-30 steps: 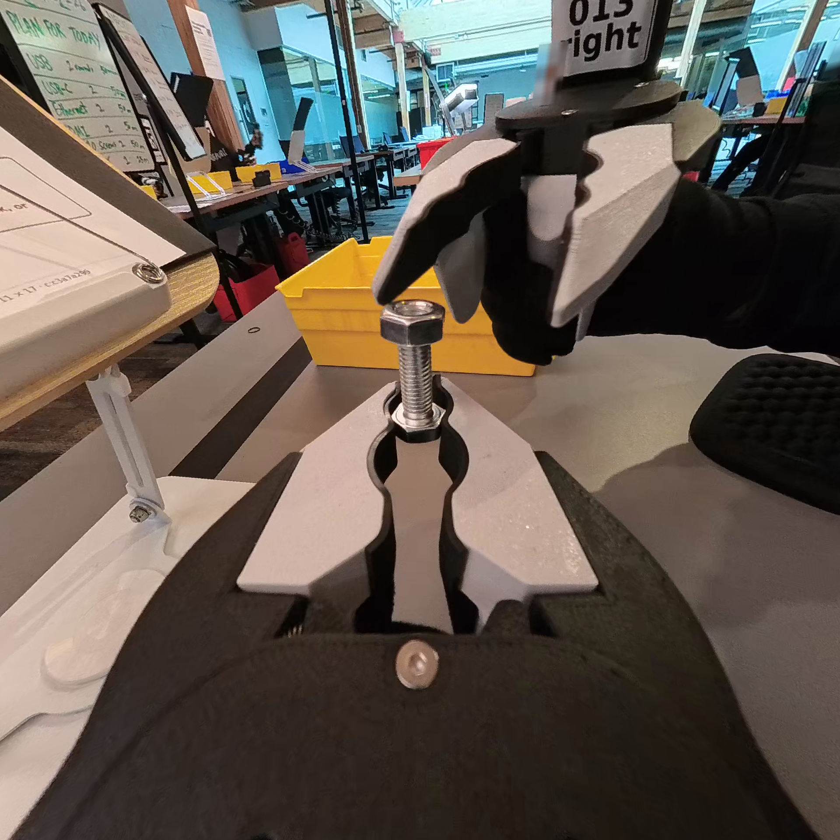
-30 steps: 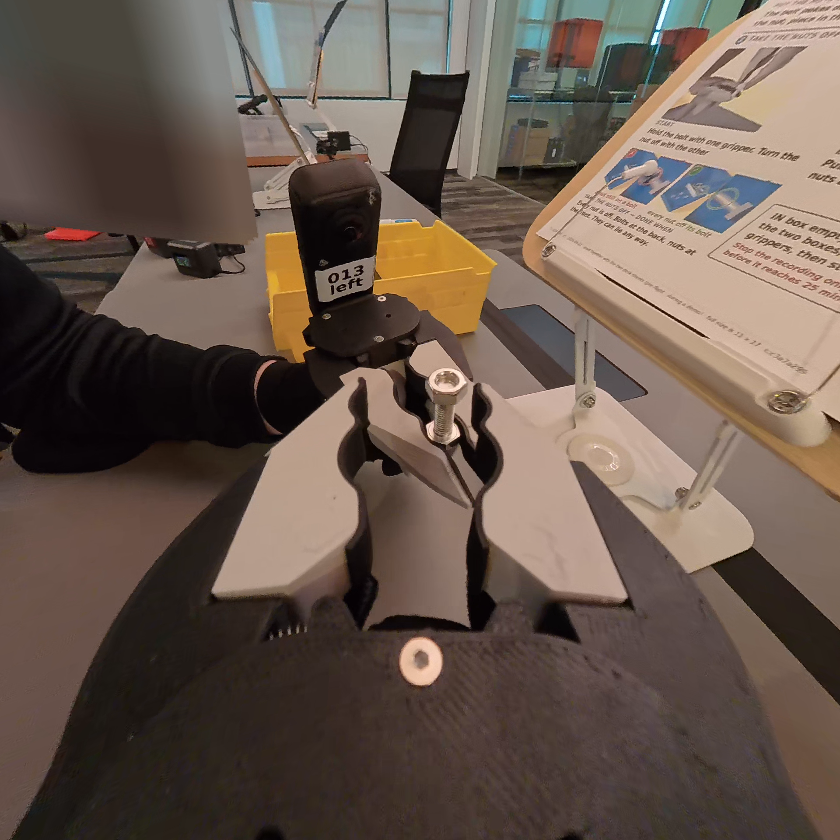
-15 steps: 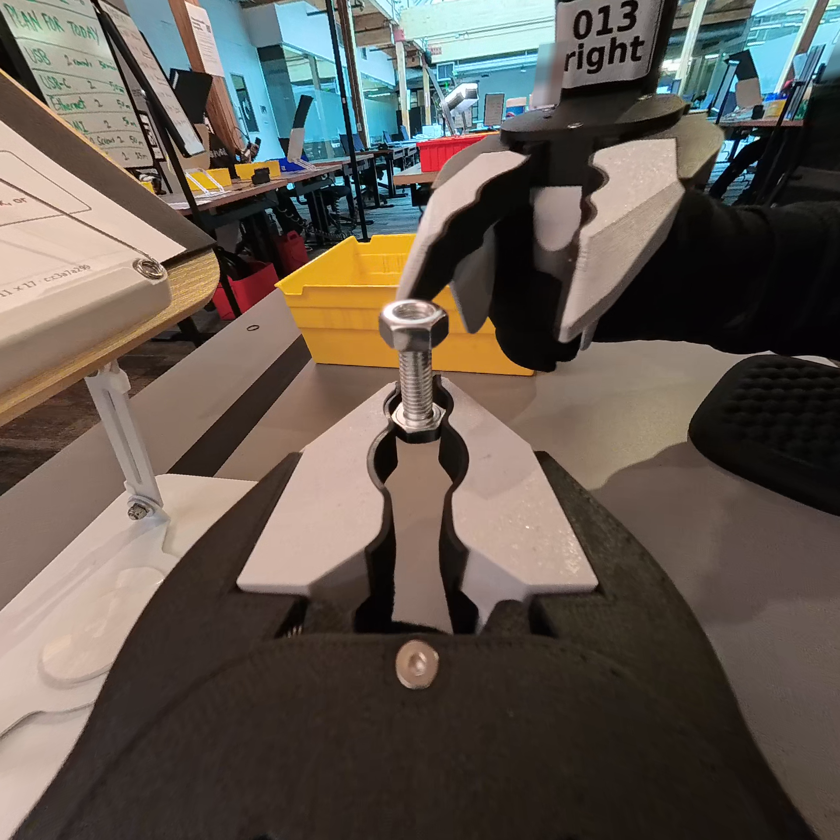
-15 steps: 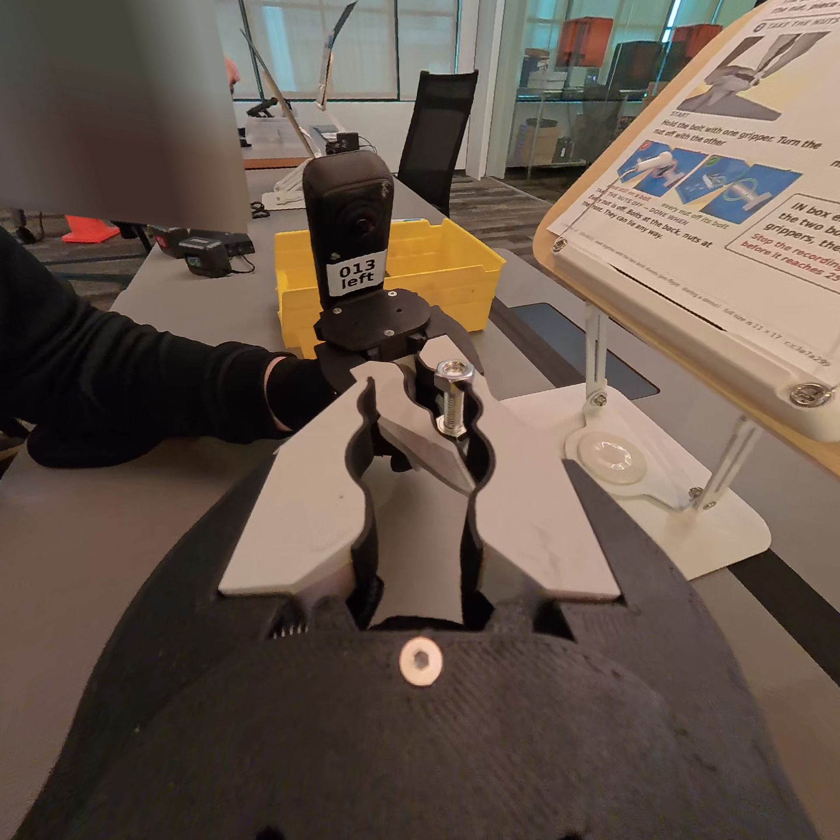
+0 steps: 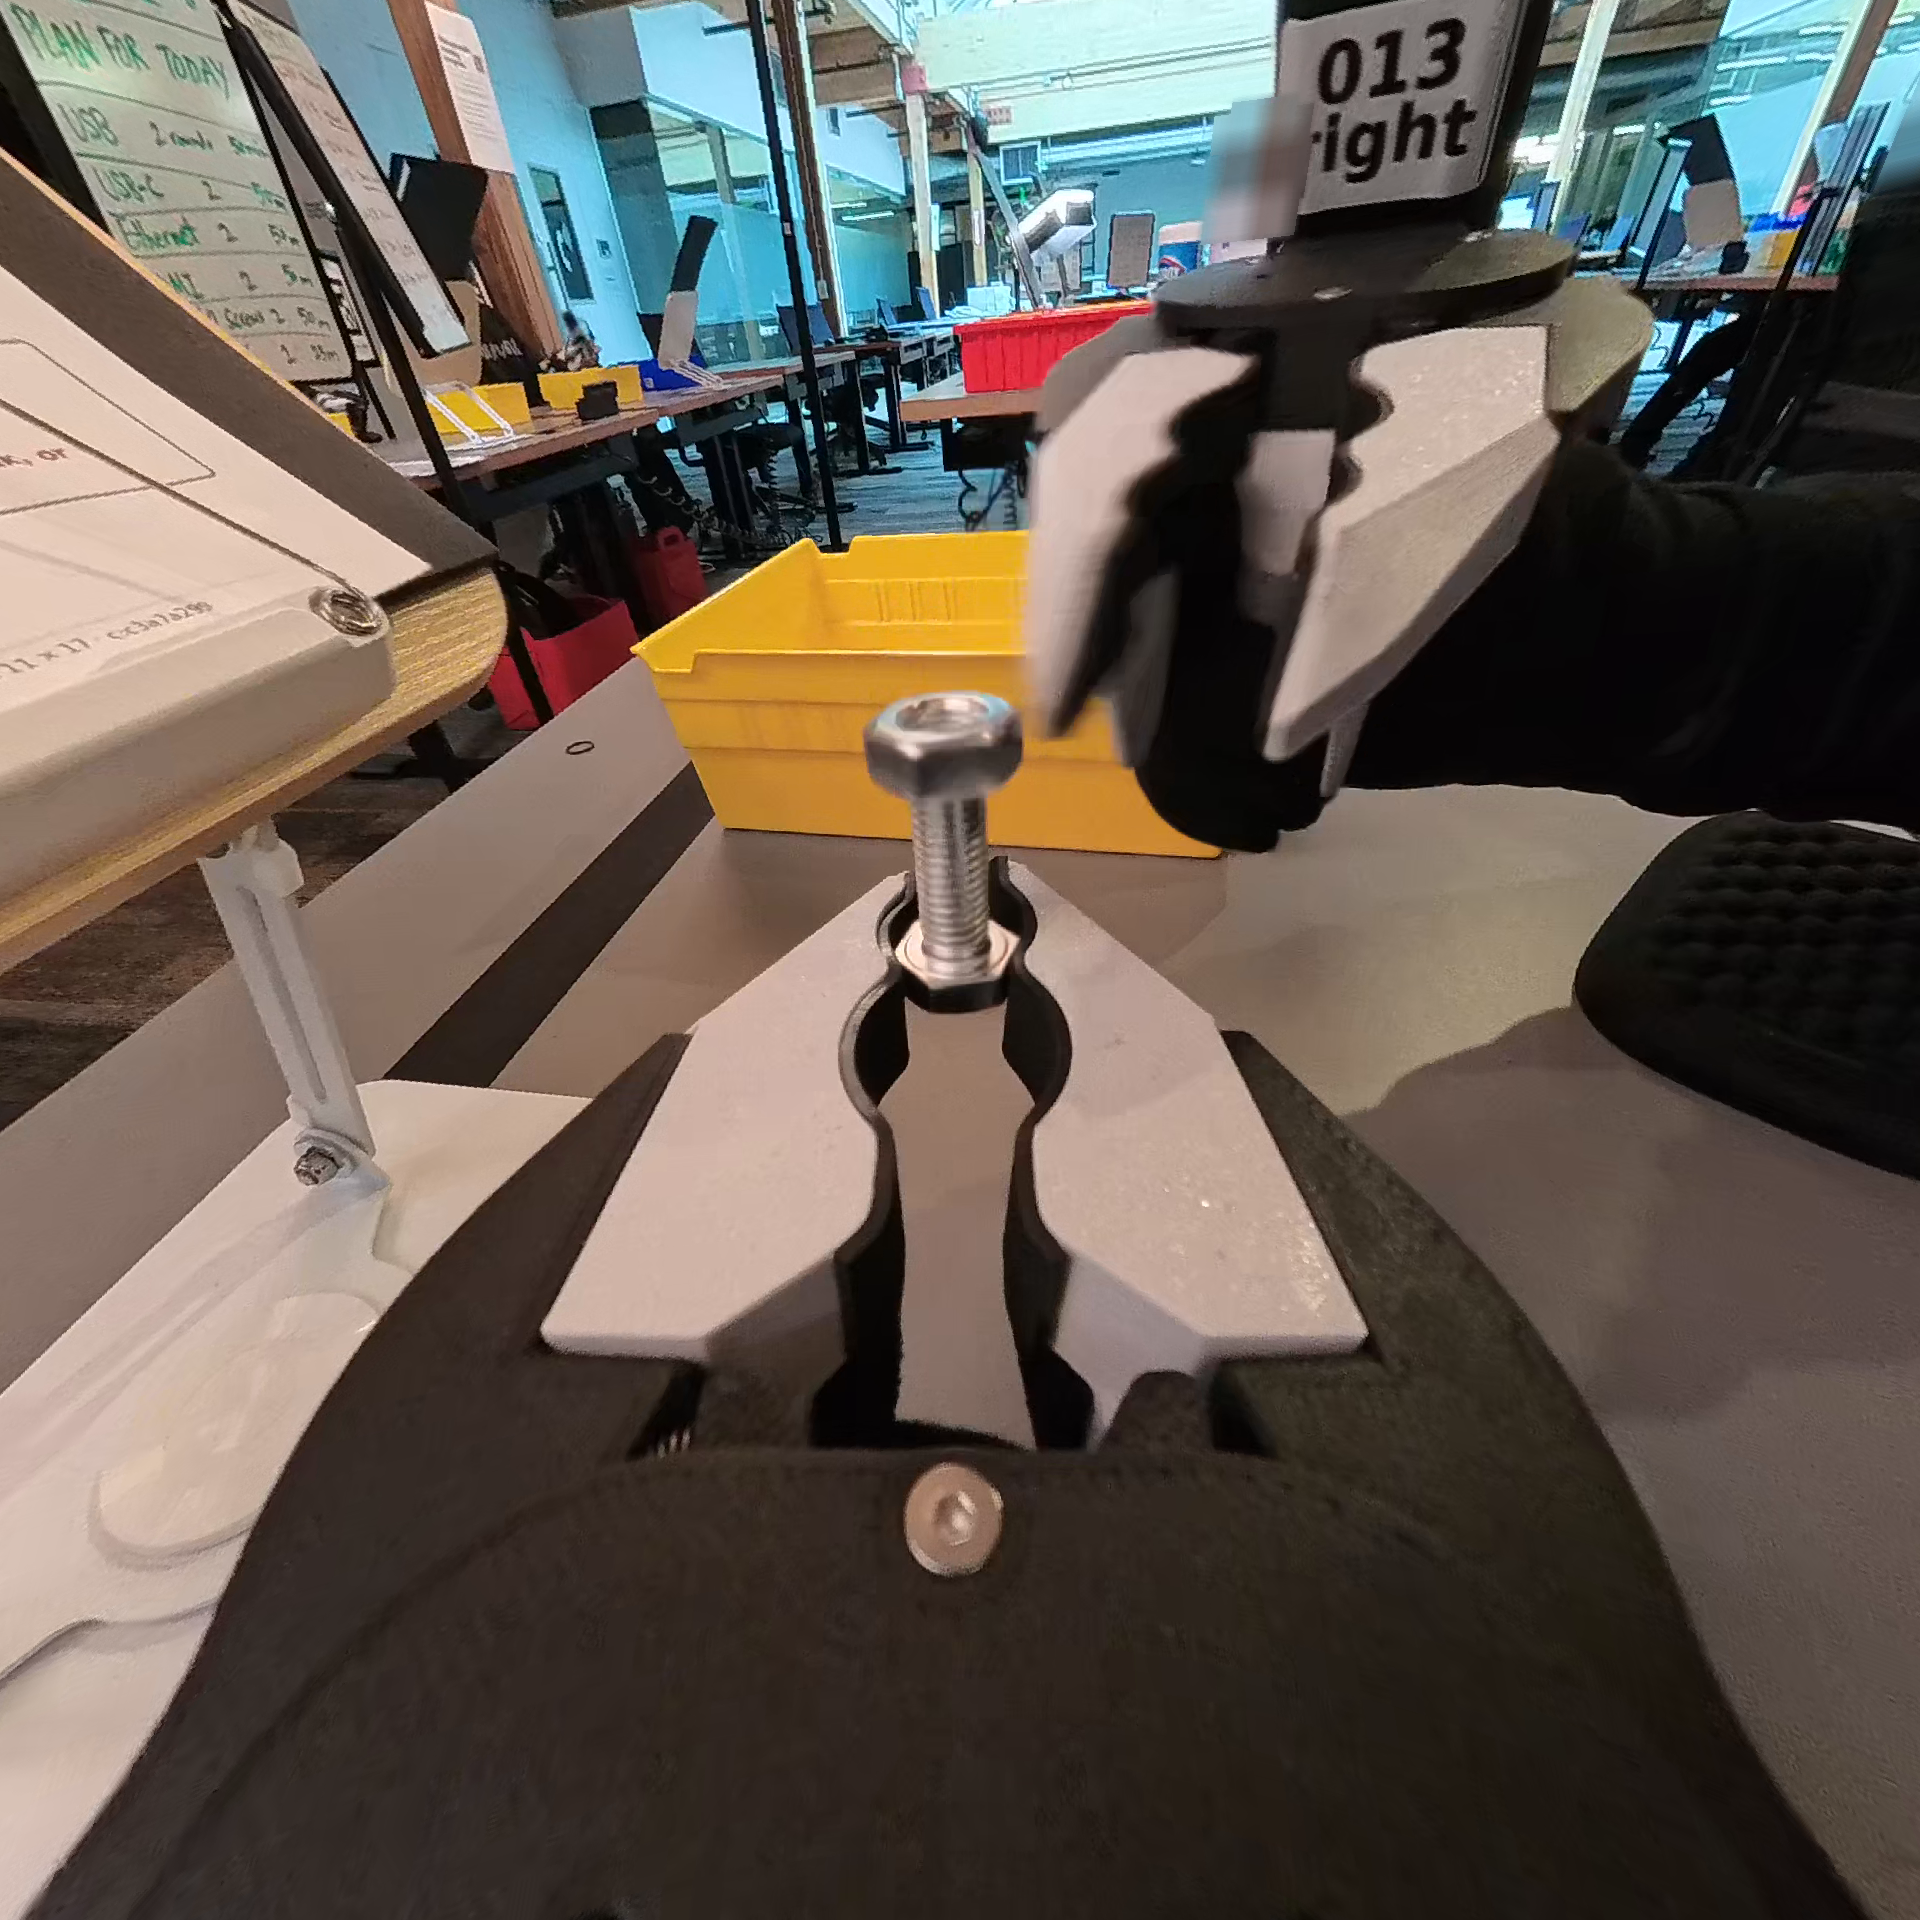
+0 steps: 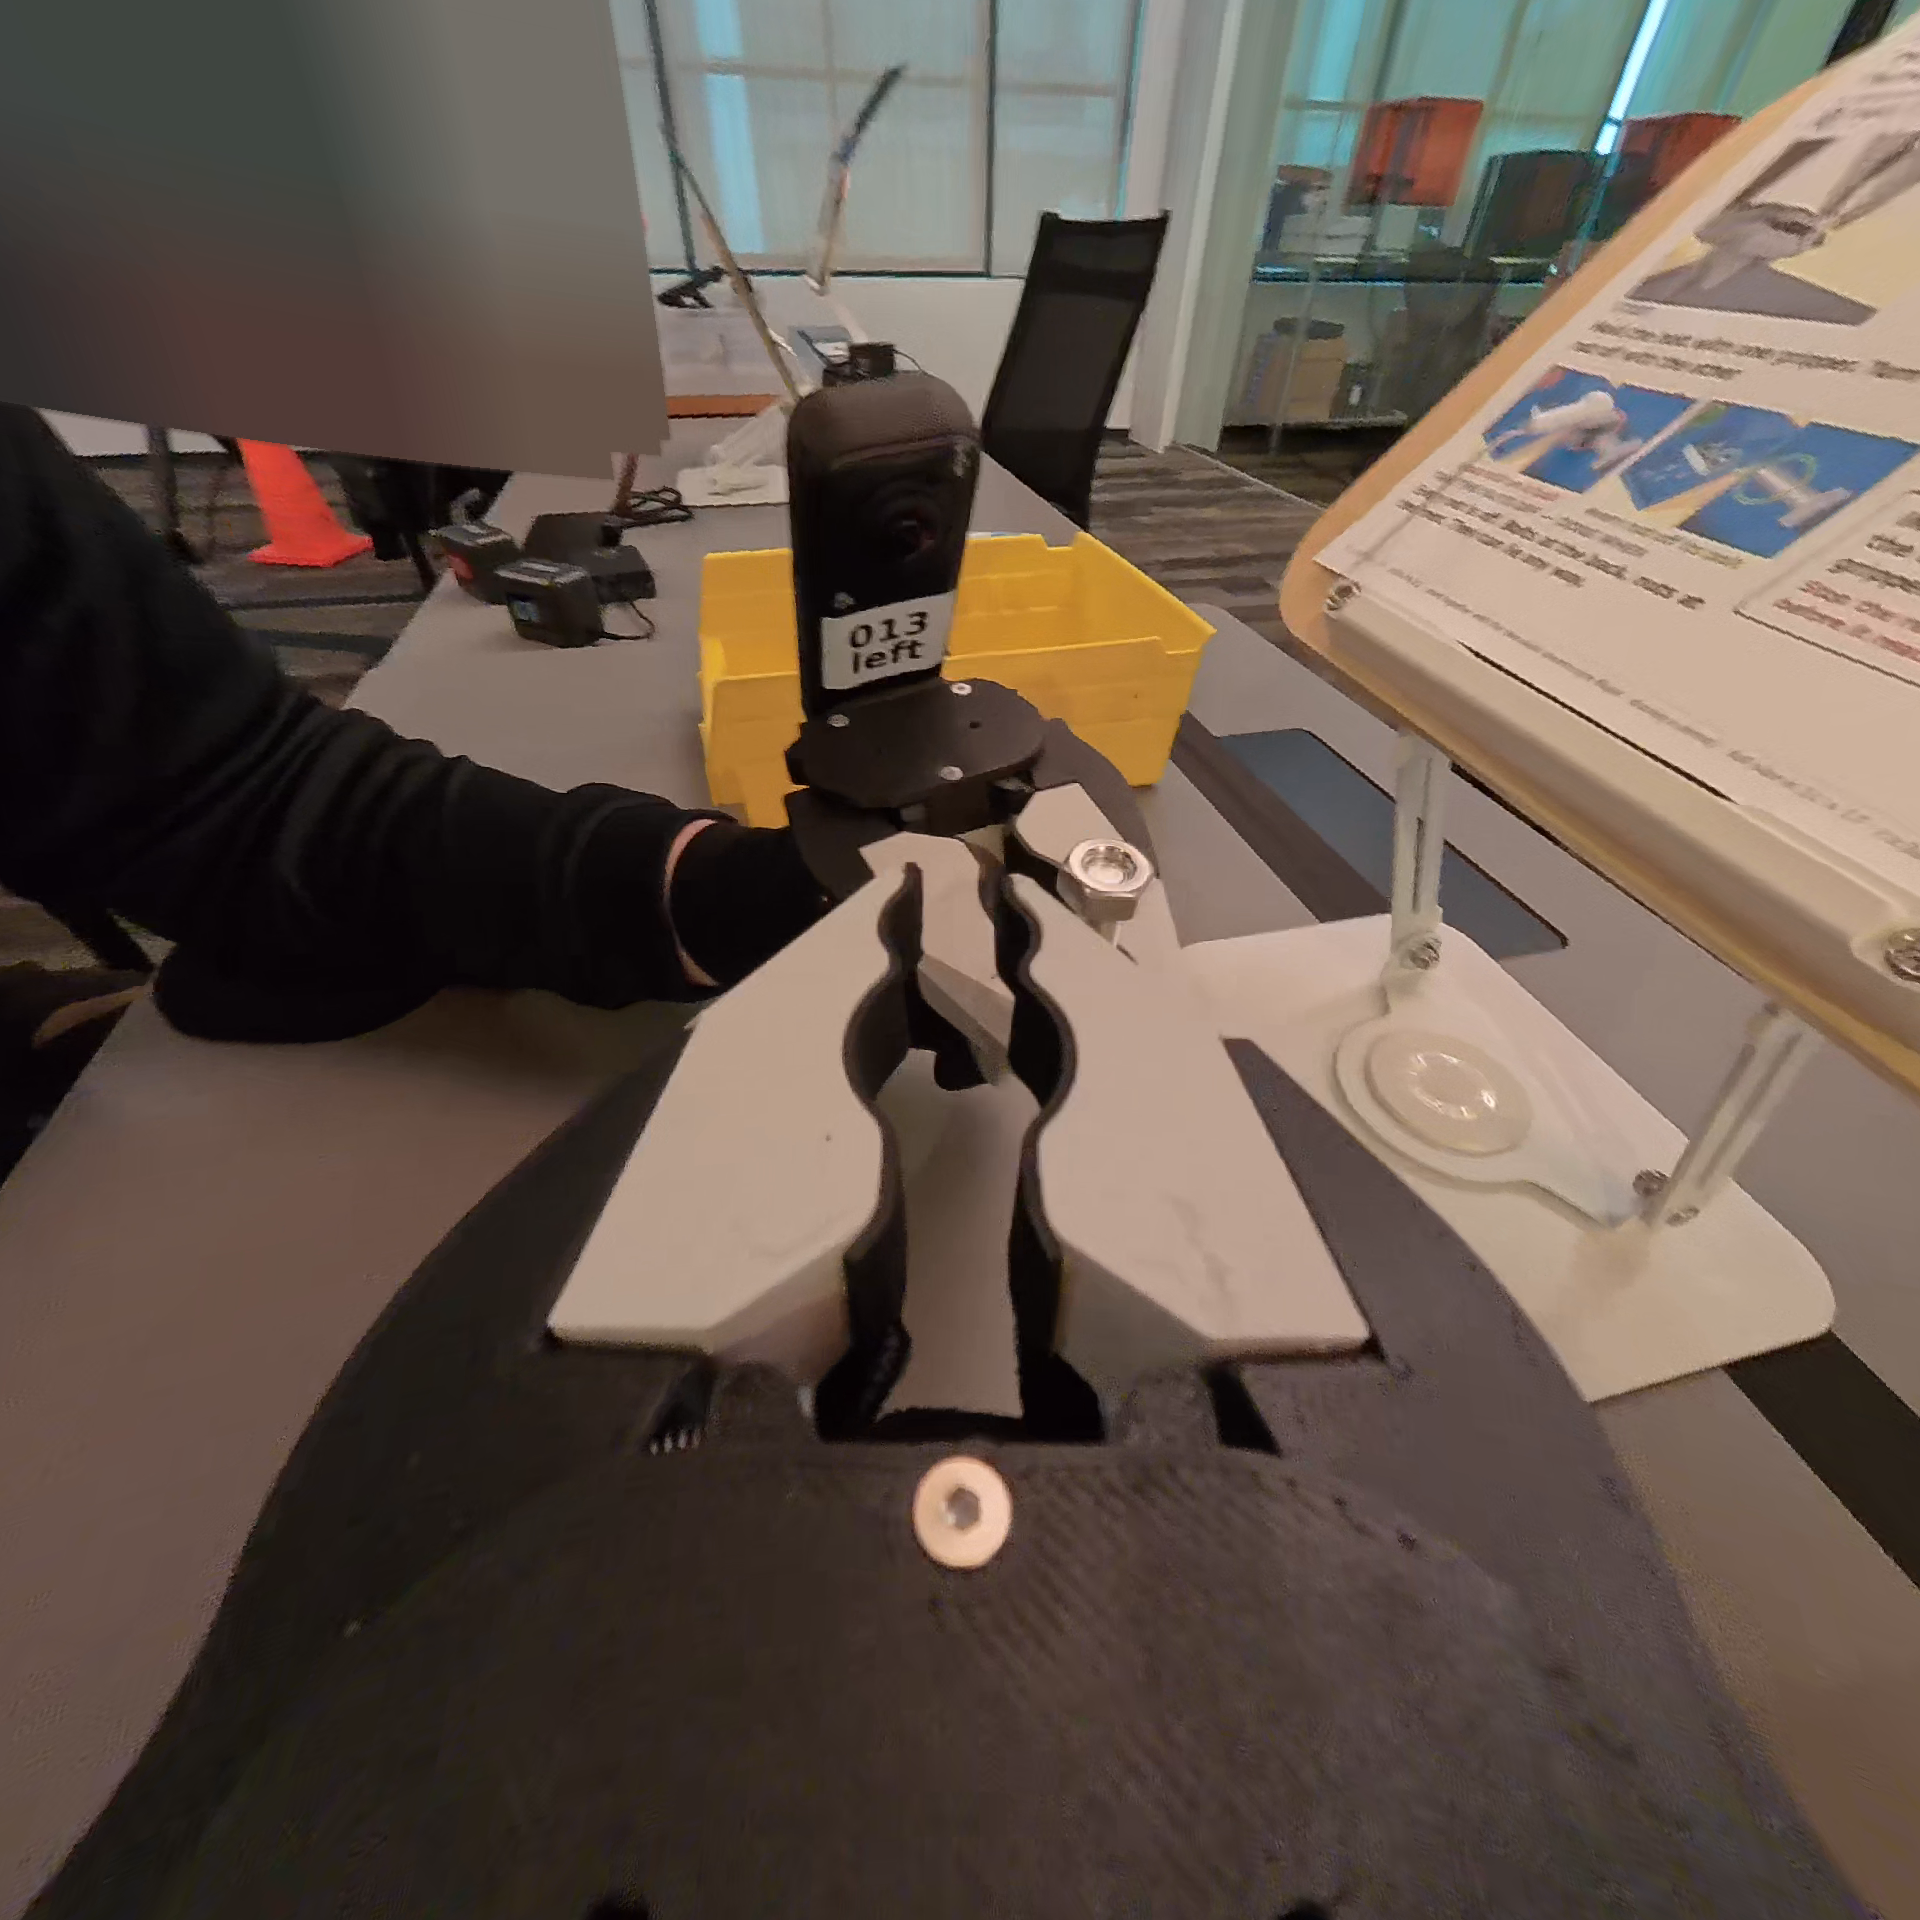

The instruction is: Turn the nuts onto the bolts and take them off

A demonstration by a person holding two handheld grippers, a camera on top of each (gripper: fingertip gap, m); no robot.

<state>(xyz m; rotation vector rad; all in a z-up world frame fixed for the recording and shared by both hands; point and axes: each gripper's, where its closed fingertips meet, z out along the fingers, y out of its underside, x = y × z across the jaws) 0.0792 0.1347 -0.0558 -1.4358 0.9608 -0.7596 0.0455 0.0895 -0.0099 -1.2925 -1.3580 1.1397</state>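
The left gripper (image 5: 951, 925) clamps the bolt (image 5: 954, 894) upright by its head, nut (image 5: 943, 740) at the top. The right gripper (image 6: 961, 904) hovers just beside, narrowly parted, empty.

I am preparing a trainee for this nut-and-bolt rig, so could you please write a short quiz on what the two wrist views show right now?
1. True or false: the right gripper is clamped on the nut.
2. What does the left gripper hold? A) the bolt, upright, by its lower end; B) a screwdriver; C) nothing.
3. Fill in the colour: the bin on the table behind the bolt is ____.

Key: 1. False: the right gripper is open, empty and clear of the nut, which sits at the bolt's top end. 2. A. 3. Yellow.
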